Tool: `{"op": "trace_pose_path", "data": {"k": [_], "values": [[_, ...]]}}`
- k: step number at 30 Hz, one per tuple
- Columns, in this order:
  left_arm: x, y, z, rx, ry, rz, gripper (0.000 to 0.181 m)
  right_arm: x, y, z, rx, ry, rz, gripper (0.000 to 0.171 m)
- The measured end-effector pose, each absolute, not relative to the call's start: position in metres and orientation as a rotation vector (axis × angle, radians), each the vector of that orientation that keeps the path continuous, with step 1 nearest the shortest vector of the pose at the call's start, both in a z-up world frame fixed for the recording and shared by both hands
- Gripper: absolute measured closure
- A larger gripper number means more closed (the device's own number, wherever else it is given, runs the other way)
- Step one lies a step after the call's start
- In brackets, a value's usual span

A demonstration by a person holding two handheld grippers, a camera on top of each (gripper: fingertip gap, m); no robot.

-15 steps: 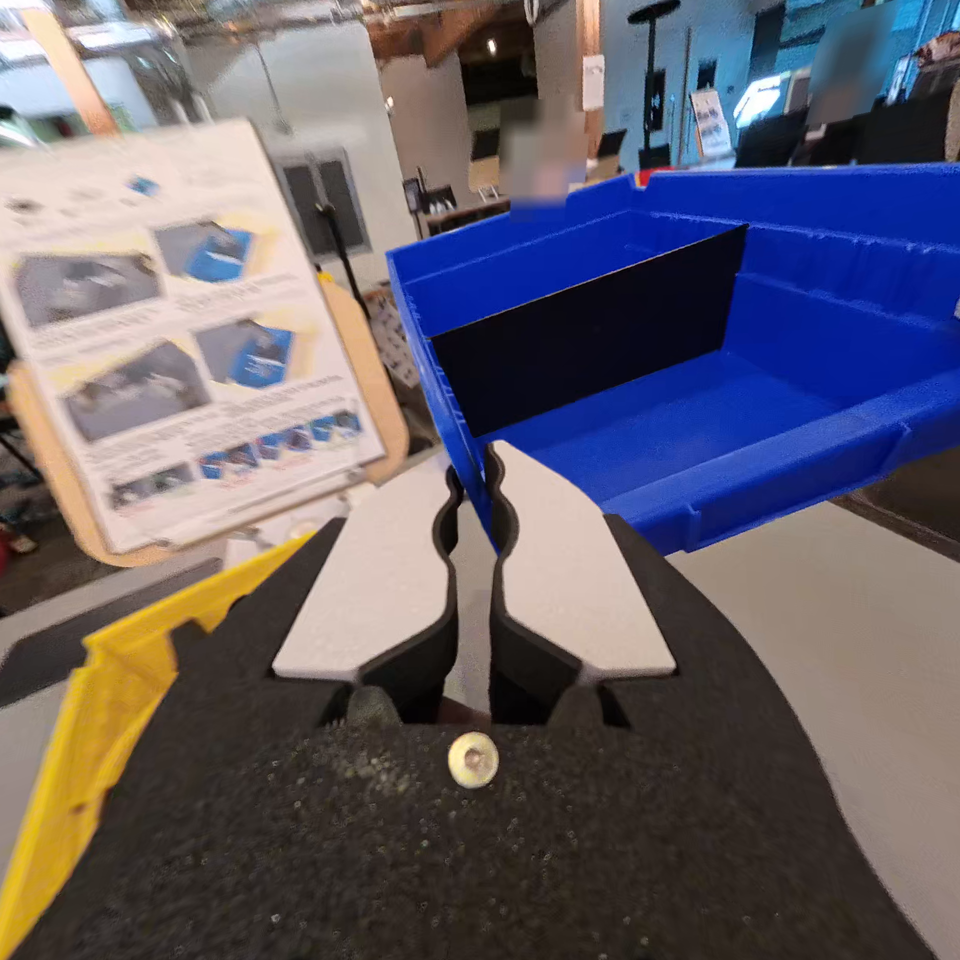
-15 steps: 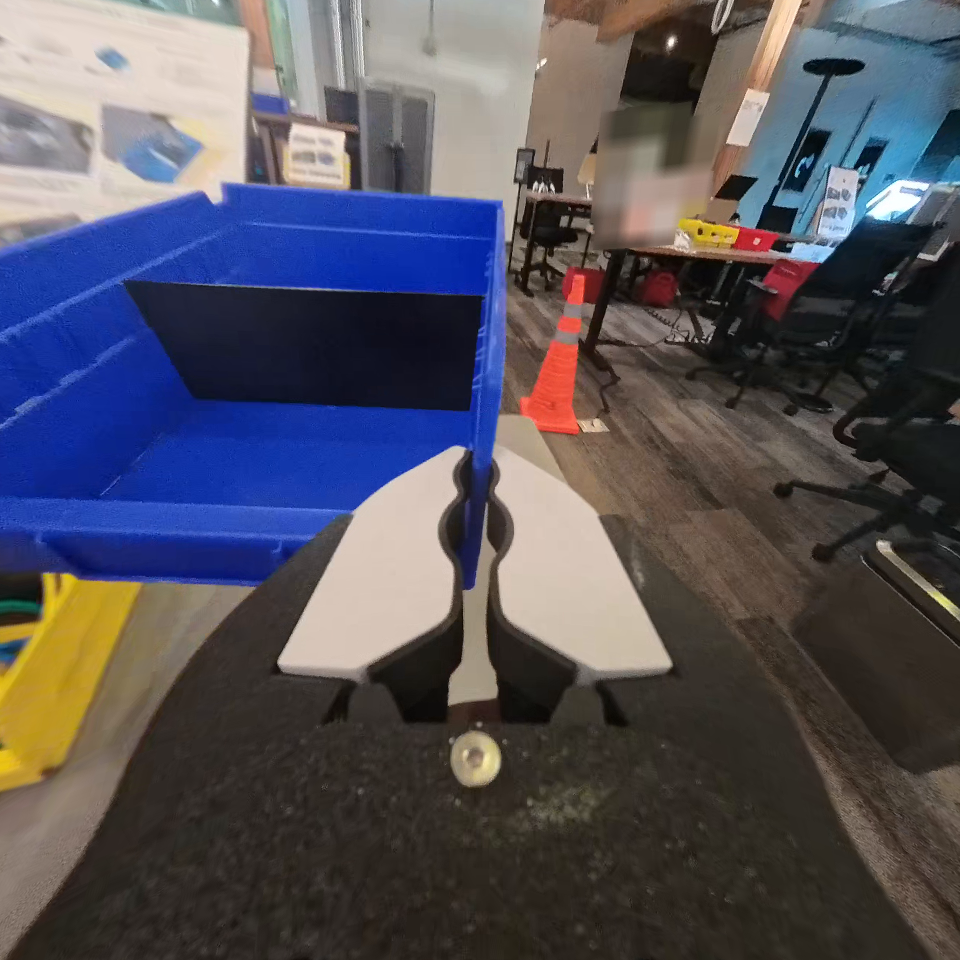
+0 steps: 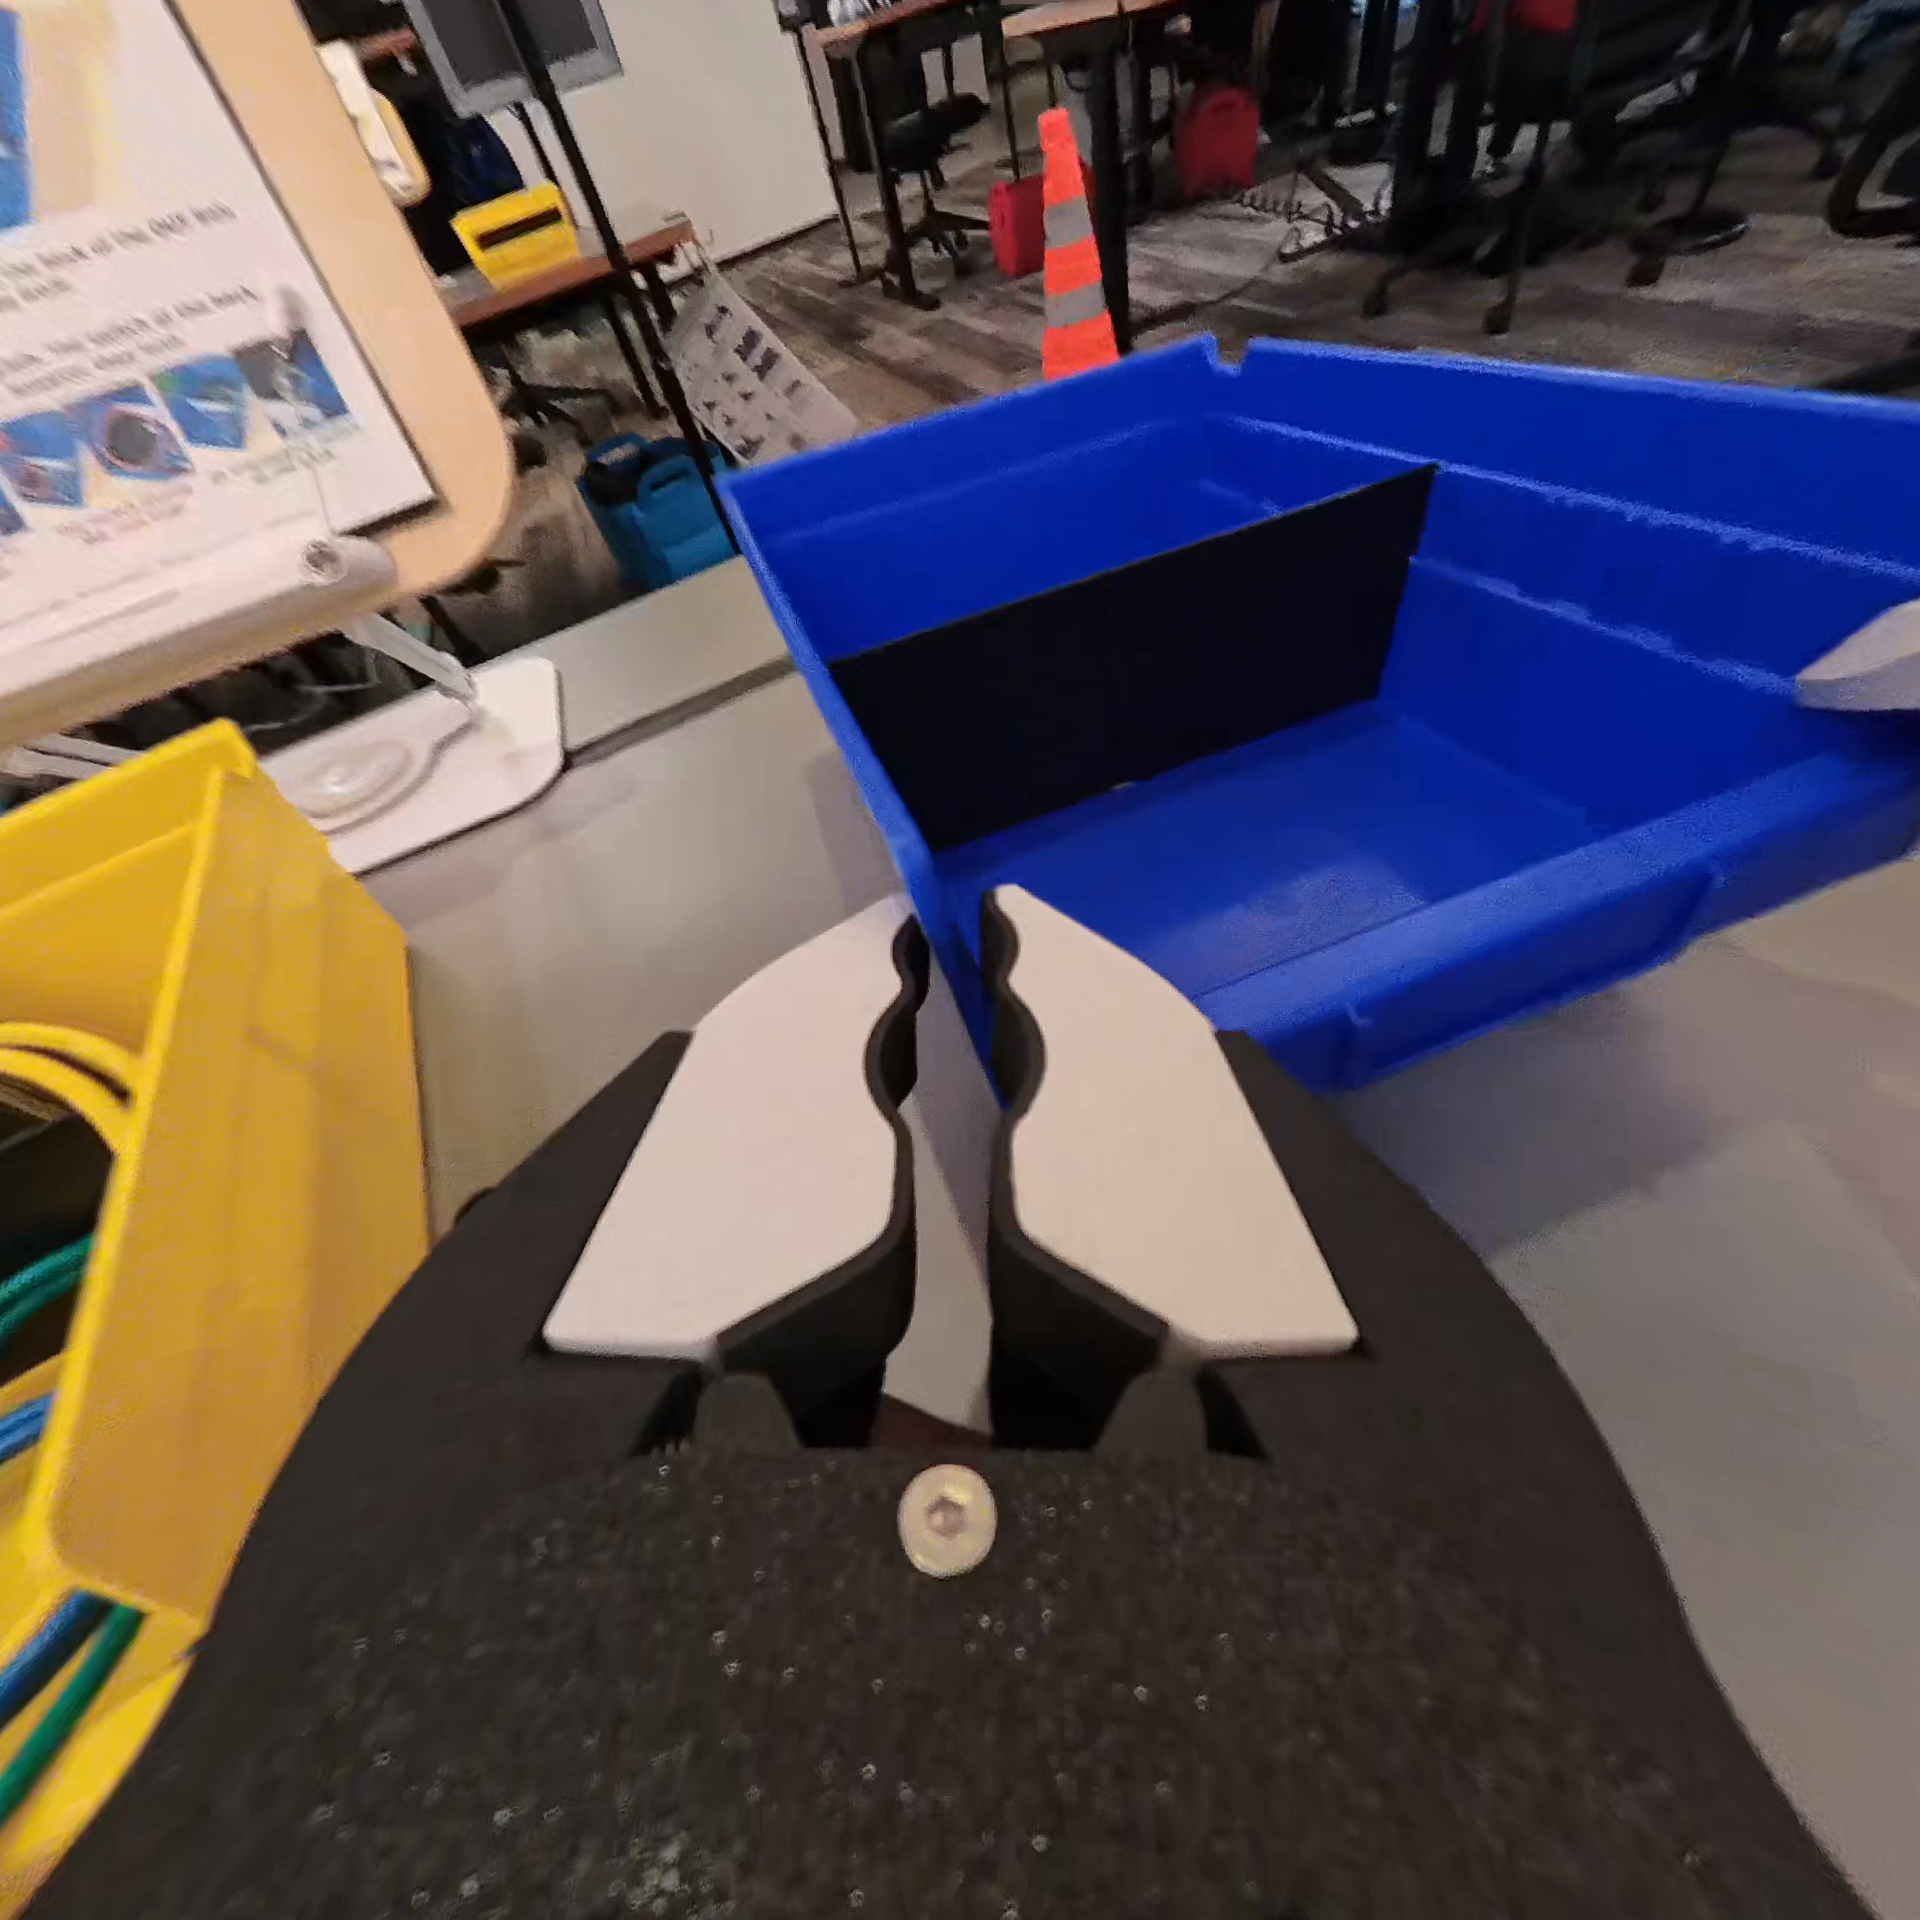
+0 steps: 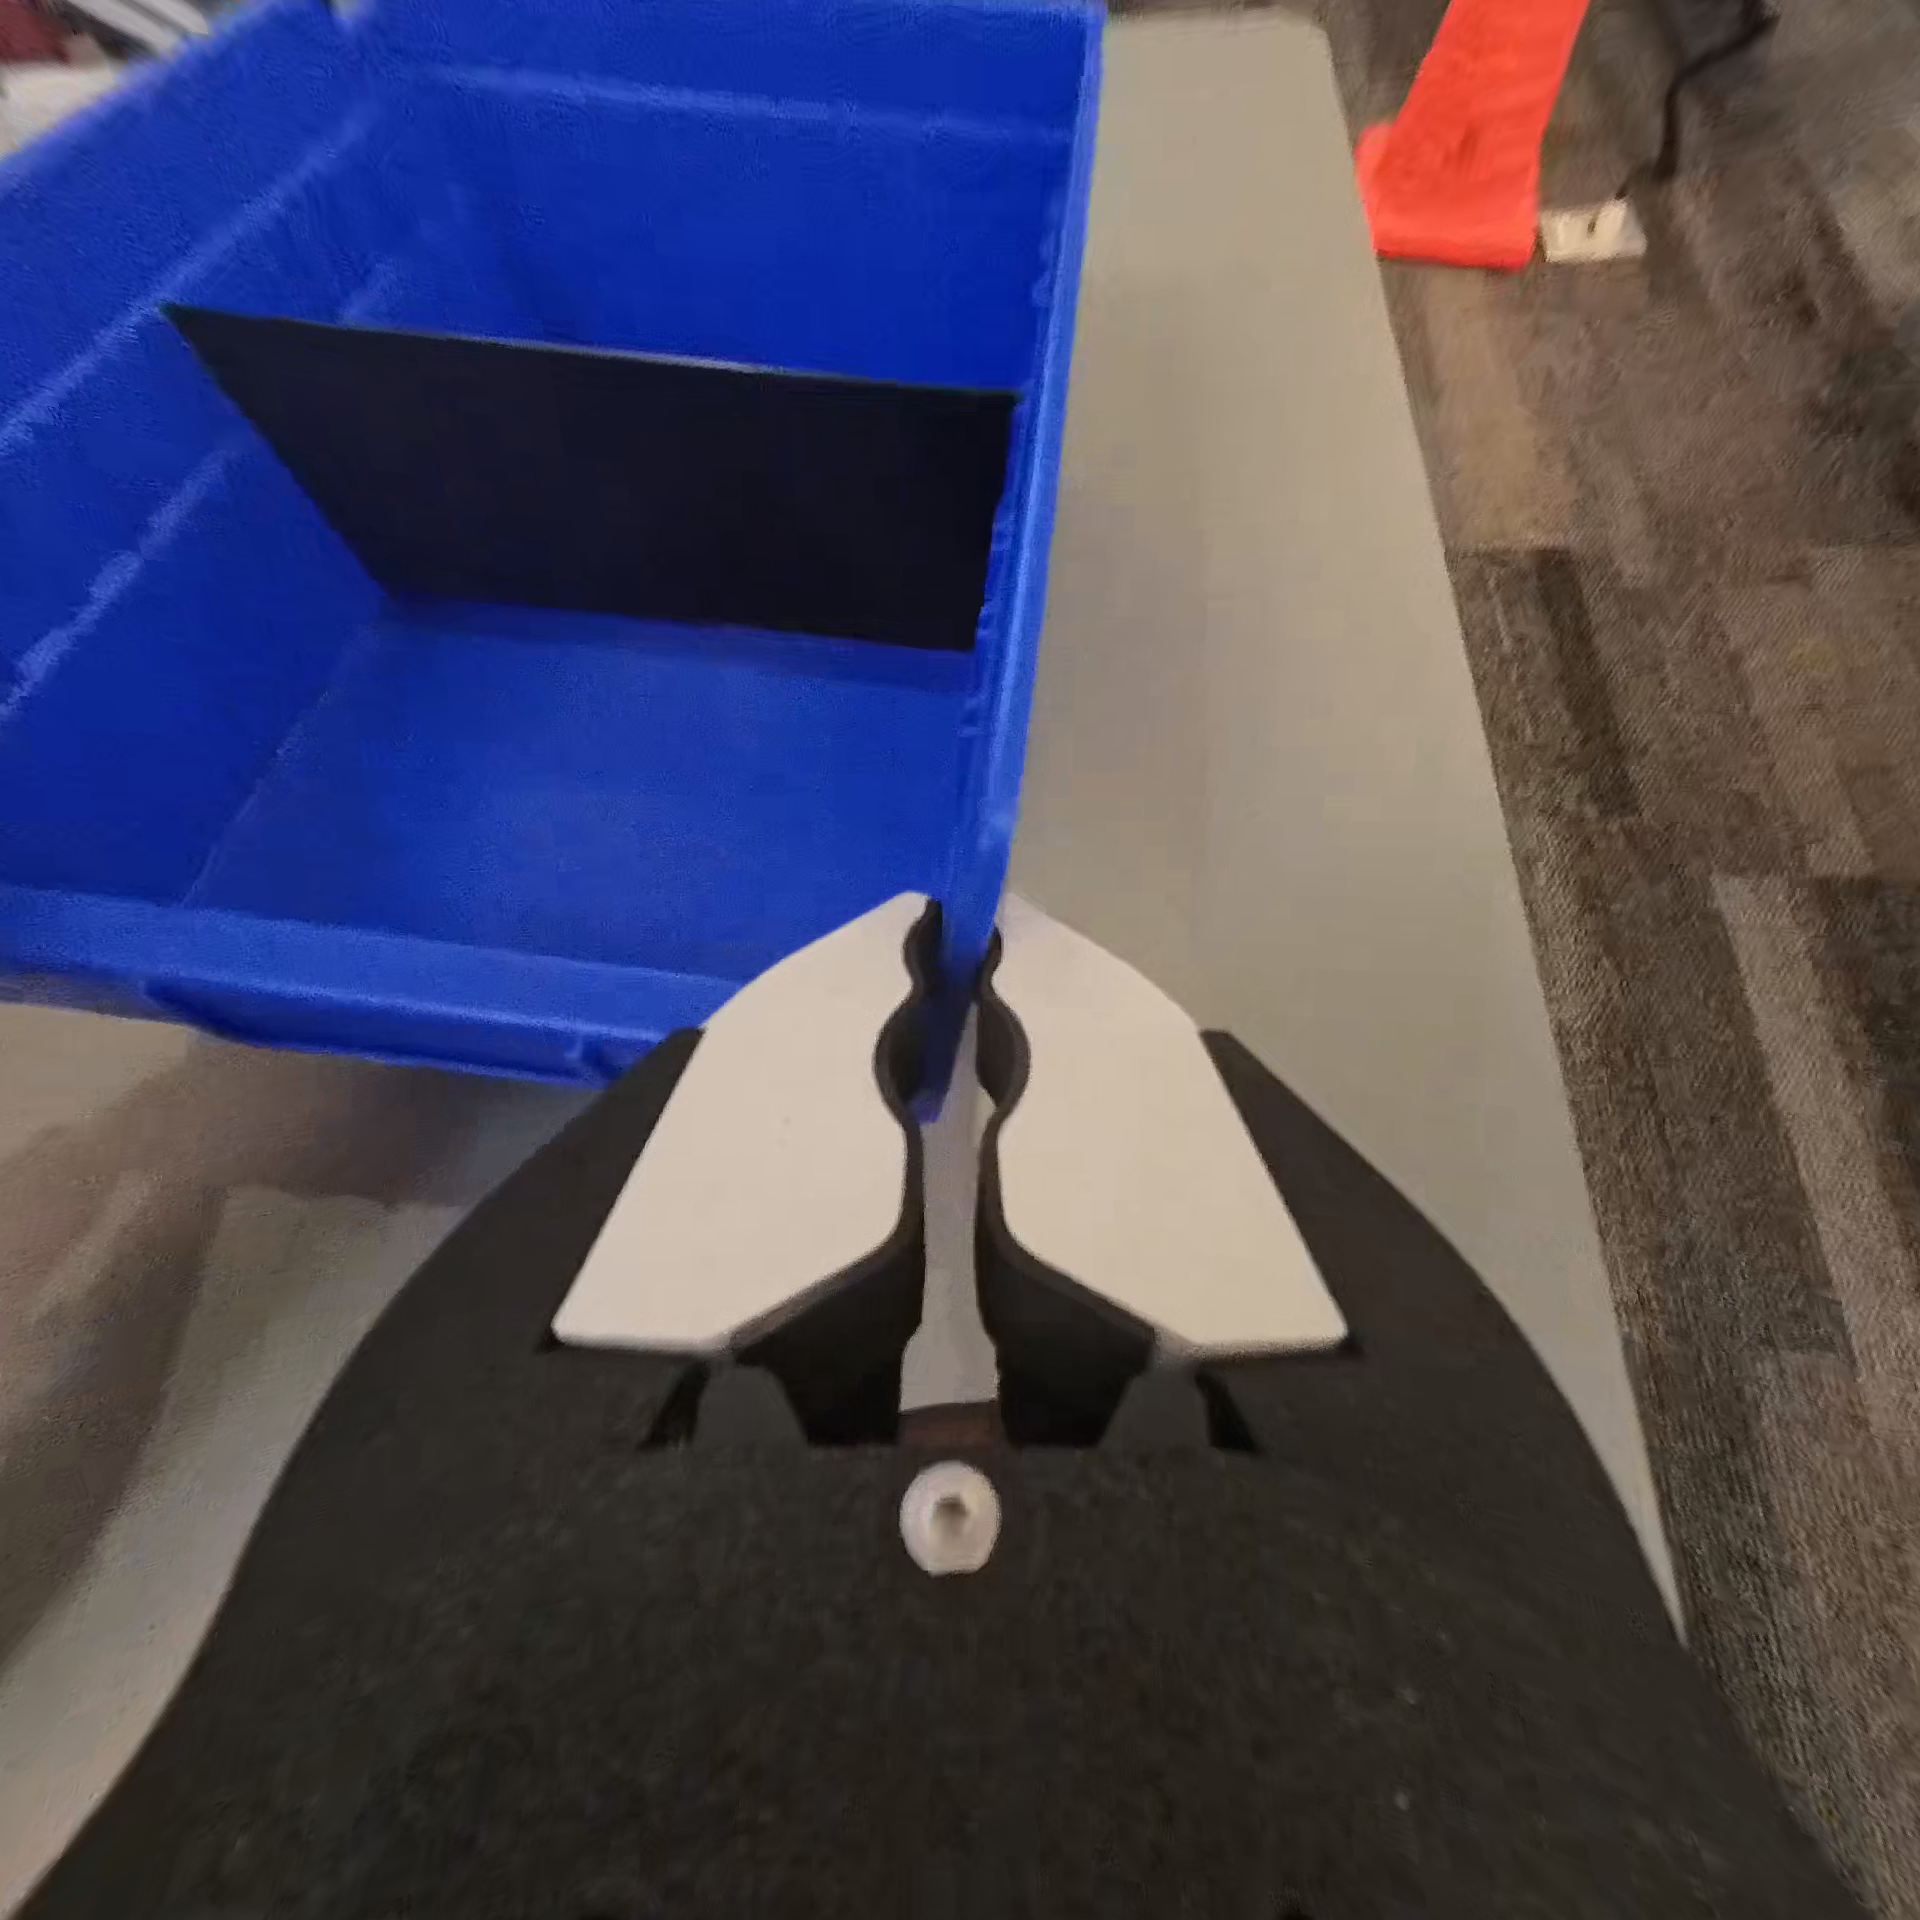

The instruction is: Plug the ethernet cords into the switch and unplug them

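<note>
While the bin is carried: the left gripper [image 3: 948, 914] and the right gripper [image 4: 961, 914] each pinch one end wall of the blue bin [image 3: 1455, 997], probably because a load this wide would tip if held at one end only.
Left gripper: its fingers are drawn nearly together, nipping the bin's left wall at the front corner.
Right gripper: it is clamped the same way on the right wall, and one pale fingertip [image 3: 1860, 665] shows at the far end in the left wrist view.
Blue bin: it is empty and open-topped, with a black divider [image 3: 1122, 665] standing across it. It sits low over the grey worktop [image 3: 1662, 1247], with its right wall along the worktop's right edge and a bare strip between. Whether its base touches, I cannot tell.
Ethernet cords: green and blue cords [image 3: 42, 1299] lie in the yellow bin [image 3: 260, 1039] toward the worktop's left edge, ungripped.
Switch: not in view.
Stage, as I judge it: the work space is being arranged, and no plugging has begun.
Beyond the worktop: an instruction sheet [image 3: 156, 364] stands on a stand at the back left corner, and an orange cone [image 3: 1075, 249] is on the floor.
Change from half a second ago: both cameras looked level then, with the bin high against the room. Now they tip down and the bin is lowered toward the worktop. The grips are unchanged.
</note>
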State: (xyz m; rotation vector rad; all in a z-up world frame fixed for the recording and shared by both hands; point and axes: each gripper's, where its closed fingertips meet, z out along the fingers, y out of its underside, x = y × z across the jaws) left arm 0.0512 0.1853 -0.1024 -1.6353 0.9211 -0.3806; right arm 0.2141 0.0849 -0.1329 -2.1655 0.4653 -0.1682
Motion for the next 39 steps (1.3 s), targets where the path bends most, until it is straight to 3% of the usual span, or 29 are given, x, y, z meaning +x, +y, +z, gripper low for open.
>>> {"op": "trace_pose_path", "data": {"k": [5, 19, 24, 33, 36, 39], "values": [[0.058, 0.158, -0.143, -1.745, 1.079, -0.445, 0.17, 0.231, 0.072, -0.16, -2.288, 0.544, -0.24, 0.165], [0.057, 0.125, -0.14, -1.799, 1.227, -0.657, 0.157, 0.24, 0.069, -0.158, -2.277, 0.531, -0.339, 0.159], [0.044, 0.126, -0.12, -1.769, 1.224, -0.705, 0.156, 0.245, 0.062, -0.145, -2.266, 0.536, -0.434, 0.148], [-0.113, 0.217, -0.002, -1.706, 0.995, -0.722, 0.145, 0.192, 0.083, -0.029, -2.02, 0.346, -0.461, 0.146], [-0.19, 0.26, -0.003, -1.738, 0.916, -0.57, 0.144, 0.136, 0.107, 0.007, -1.936, 0.176, -0.376, 0.144], [-0.254, 0.29, -0.047, -1.871, 0.835, -0.474, 0.135, 0.06, 0.142, 0.016, -1.893, -0.014, -0.207, 0.141]]}}
